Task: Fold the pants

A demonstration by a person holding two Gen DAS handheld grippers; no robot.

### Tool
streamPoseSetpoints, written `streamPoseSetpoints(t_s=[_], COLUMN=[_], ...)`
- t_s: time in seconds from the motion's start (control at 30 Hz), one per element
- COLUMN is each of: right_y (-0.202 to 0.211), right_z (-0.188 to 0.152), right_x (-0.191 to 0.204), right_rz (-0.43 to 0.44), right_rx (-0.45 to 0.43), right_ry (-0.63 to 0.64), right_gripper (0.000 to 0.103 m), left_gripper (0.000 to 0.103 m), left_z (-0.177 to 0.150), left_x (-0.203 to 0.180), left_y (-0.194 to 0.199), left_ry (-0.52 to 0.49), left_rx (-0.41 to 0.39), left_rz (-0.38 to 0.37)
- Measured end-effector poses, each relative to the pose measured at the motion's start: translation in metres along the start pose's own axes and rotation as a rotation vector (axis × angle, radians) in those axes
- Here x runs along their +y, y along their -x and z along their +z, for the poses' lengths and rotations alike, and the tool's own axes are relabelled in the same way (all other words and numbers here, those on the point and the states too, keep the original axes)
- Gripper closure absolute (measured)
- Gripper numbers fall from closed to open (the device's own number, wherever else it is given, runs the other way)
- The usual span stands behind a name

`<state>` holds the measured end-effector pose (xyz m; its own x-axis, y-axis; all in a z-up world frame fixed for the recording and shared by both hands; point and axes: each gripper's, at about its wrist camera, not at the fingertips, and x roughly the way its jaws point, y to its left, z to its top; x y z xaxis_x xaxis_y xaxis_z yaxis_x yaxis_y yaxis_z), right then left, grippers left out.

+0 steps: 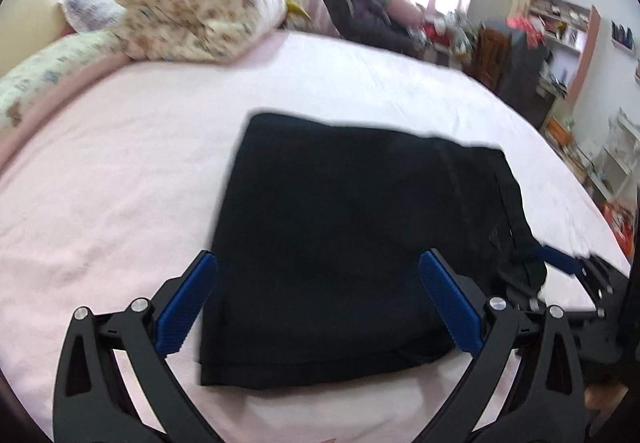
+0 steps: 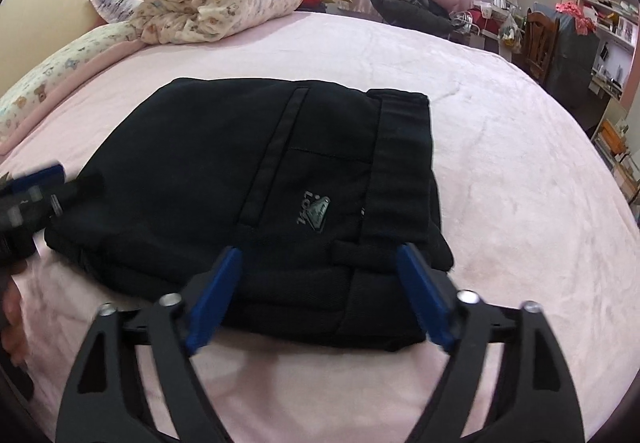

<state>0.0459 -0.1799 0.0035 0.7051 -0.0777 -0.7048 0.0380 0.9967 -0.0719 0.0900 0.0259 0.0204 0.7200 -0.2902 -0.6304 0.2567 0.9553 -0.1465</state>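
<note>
A bedroom: a wide bed under a pale pink fleece blanket (image 2: pixel 500 147), floral bedding heaped at its far left. On it lies a pair of black woven pants (image 2: pixel 256 179), folded into a thick rectangle. They look soft, limp and light, best pinched through all layers at a thick folded edge. The left tool (image 1: pixel 318 301) stands open, straddling the near left edge. The right tool (image 2: pixel 318 297) gapes over the near waistband end, gripping nothing.

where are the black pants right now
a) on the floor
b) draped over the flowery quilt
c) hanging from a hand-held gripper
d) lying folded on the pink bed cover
d, the pants lie as a flat folded bundle on the pink bed cover, held by neither hand-held gripper.
</note>
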Motion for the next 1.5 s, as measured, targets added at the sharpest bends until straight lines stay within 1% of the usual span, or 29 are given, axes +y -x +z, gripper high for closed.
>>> streamPoseSetpoints(t_s=[0.1, 0.17, 0.23, 0.3, 0.37, 0.43, 0.5, 0.53, 0.57, 0.6, 0.67, 0.7, 0.73, 0.77, 0.87, 0.9, 0.93, 0.97, 1.0, 1.13, 1.2, 1.3, 1.33, 1.37, 1.43, 1.47, 1.5], right_y=[0.004, 0.006, 0.007, 0.009, 0.01, 0.014, 0.018, 0.02, 0.018, 0.01, -0.01, -0.023, -0.037, -0.048, -0.075, -0.084, -0.091, -0.098, -0.105, -0.111, -0.113, -0.116, -0.115, -0.115, -0.114, -0.115, -0.116], right_z=[-0.001, -0.001, 0.001, 0.004, 0.009, 0.019, 0.028, 0.033, 0.038, 0.042, 0.043, 0.042, 0.039, 0.036, 0.025, 0.022, 0.022, 0.022, 0.023, 0.031, 0.031, 0.033, 0.033, 0.031, 0.031, 0.03, 0.03], right_x=[-0.004, -0.008, -0.012, -0.018, -0.025, -0.039, -0.053, -0.068, -0.086, -0.104, -0.131, -0.143, -0.156, -0.165, -0.185, -0.188, -0.188, -0.187, -0.185, -0.171, -0.166, -0.157, -0.151, -0.147, -0.142, -0.143, -0.144], right_rz=[0.01, 0.019, 0.027, 0.046, 0.061, 0.077, 0.108, 0.156, 0.25, 0.364, 0.52, 0.58, 0.619, 0.642, 0.69, 0.722, 0.748, 0.763, 0.759, 0.773, 0.817, 0.855, 0.888, 0.898, 0.888, 0.891, 0.899], right_rx=[0.0, 0.004, 0.009, 0.012, 0.015, 0.012, -0.01, -0.029, -0.034, -0.012, 0.064, 0.107, 0.147, 0.166, 0.195, 0.205, 0.217, 0.234, 0.249, 0.27, 0.291, 0.332, 0.361, 0.38, 0.387, 0.384, 0.382], right_ry=[0.003, -0.001, -0.002, -0.006, -0.019, -0.037, -0.064, -0.106, -0.159, -0.225, -0.345, -0.405, -0.478, -0.523, -0.622, -0.65, -0.661, -0.665, -0.66, -0.583, -0.559, -0.517, -0.496, -0.475, -0.444, -0.449, -0.461], right_gripper=[0.007, 0.007, 0.007, 0.001, 0.001, 0.001, 0.001, 0.001, 0.001, 0.001, 0.001, 0.001, 0.001, 0.001, 0.001, 0.001, 0.001, 0.001, 0.001, 0.001, 0.001, 0.001, 0.001, 0.001, 0.001, 0.001, 0.001], left_gripper=[0.002, 0.002, 0.002, 0.002, 0.002, 0.002, 0.002, 0.002, 0.002, 0.002, 0.002, 0.002, 0.002, 0.002, 0.002, 0.002, 0.002, 0.002, 0.002, 0.002, 0.002, 0.002, 0.002, 0.002, 0.002, 0.002, 0.002], left_z=[0.003, 0.005, 0.008, 0.012, 0.019, 0.029, 0.036, 0.039, 0.041, 0.041, 0.042, 0.044, 0.045, 0.047, 0.054, 0.054, 0.055, 0.054, 0.053, 0.052, 0.054, 0.053, 0.052, 0.051, 0.048, 0.047, 0.046], left_x=[0.003, 0.006, 0.014, 0.023, 0.031, 0.036, 0.042, 0.046, 0.053, 0.059, 0.075, 0.081, 0.087, 0.093, 0.101, 0.102, 0.104, 0.105, 0.105, 0.101, 0.102, 0.103, 0.103, 0.101, 0.097, 0.094, 0.091], left_y=[0.009, 0.009, 0.005, -0.001, -0.009, -0.014, -0.019, -0.02, -0.024, -0.029, -0.045, -0.052, -0.059, -0.067, -0.077, -0.081, -0.087, -0.093, -0.097, -0.104, -0.105, -0.107, -0.107, -0.108, -0.11, -0.11, -0.11], left_ry=[-0.033, -0.049, -0.02, 0.028, 0.057, 0.048, 0.046, 0.056, 0.079, 0.104, 0.18, 0.209, 0.242, 0.269, 0.26, 0.264, 0.283, 0.297, 0.302, 0.233, 0.238, 0.266, 0.276, 0.288, 0.33, 0.332, 0.315], left_rx=[-0.089, -0.116, -0.097, -0.072, -0.037, -0.014, -0.005, 0.001, 0.022, 0.046, 0.127, 0.163, 0.203, 0.234, 0.246, 0.256, 0.282, 0.311, 0.333, 0.386, 0.41, 0.434, 0.442, 0.449, 0.484, 0.494, 0.501], left_rz=[0.053, 0.074, 0.084, 0.091, 0.101, 0.114, 0.11, 0.101, 0.066, 0.03, -0.083, -0.124, -0.163, -0.184, -0.158, -0.174, -0.208, -0.231, -0.238, -0.24, -0.287, -0.358, -0.389, -0.417, -0.531, -0.55, -0.537])
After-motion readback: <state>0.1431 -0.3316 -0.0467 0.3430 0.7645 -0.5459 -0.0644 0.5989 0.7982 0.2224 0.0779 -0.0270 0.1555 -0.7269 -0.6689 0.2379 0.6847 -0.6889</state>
